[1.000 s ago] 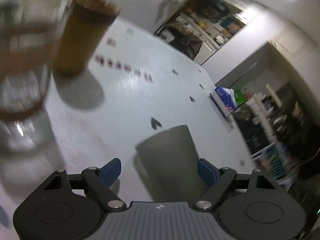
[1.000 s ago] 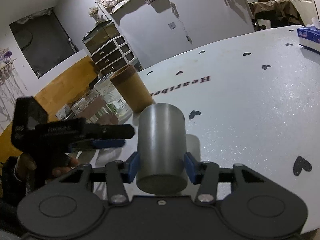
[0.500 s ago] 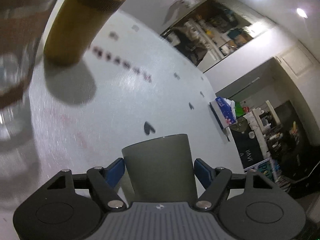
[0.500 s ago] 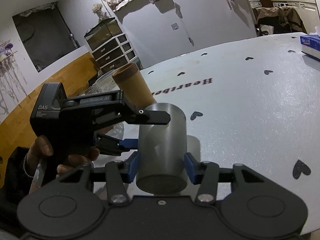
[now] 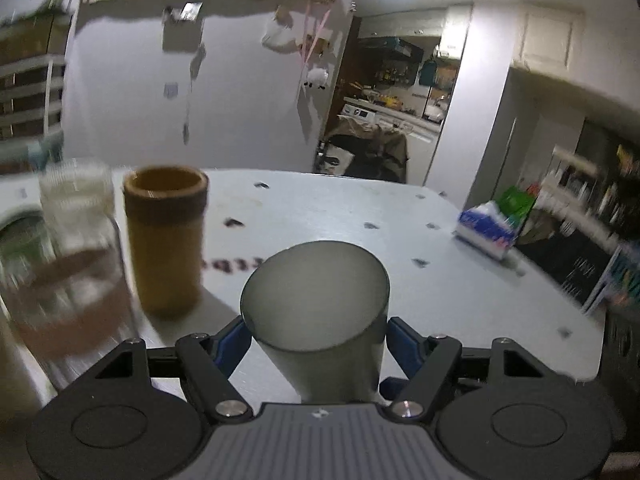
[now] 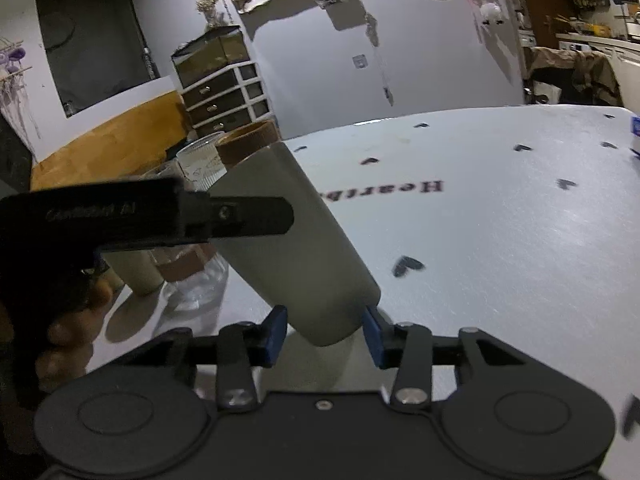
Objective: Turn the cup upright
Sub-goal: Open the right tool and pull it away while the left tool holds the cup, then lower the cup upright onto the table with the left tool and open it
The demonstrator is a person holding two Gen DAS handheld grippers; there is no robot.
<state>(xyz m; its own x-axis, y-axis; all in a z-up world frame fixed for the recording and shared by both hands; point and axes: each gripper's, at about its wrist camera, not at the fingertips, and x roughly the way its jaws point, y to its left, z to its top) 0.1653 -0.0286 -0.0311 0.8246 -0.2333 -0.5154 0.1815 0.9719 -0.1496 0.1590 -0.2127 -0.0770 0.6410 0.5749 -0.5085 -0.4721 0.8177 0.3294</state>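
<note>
grey cup [image 6: 296,248] is off the white table [image 6: 500,240], tilted, held mid-flip. closed base faces the left wrist cam [image 5: 316,296]; the mouth isn't visible in either view, looks to be at the end near the right gripper.

left gripper [image 5: 318,338]: blue pads [image 5: 230,342] sit tight on both sides of the cup, jaws pinching the cup wall near the base end. in the right cam it's the black body [image 6: 132,220] crossing in front of the cup's upper part, w/ the person's hand [image 6: 60,320] under it.

right gripper [image 6: 324,334]: jaws spread either side of the cup's lower end; left pad looks touching, right pad [image 6: 374,336] shows a thin gap, so prob loose/letting go, not a firm pinch.

nearby: amber tumbler [image 5: 166,240] and a clear ribbed glass [image 5: 76,216] just beside the cup's left, tissue box [image 5: 486,232] well apart.

to do it well imo: keep the left pinch firm, swing the rotation away from the tumbler + glass, get the right jaws fully off before turning further so they don't drag the rim, bring base down flat on bare table, release only once it stands w/o wobble. smooth wall, may slip if grip eases mid-turn.
</note>
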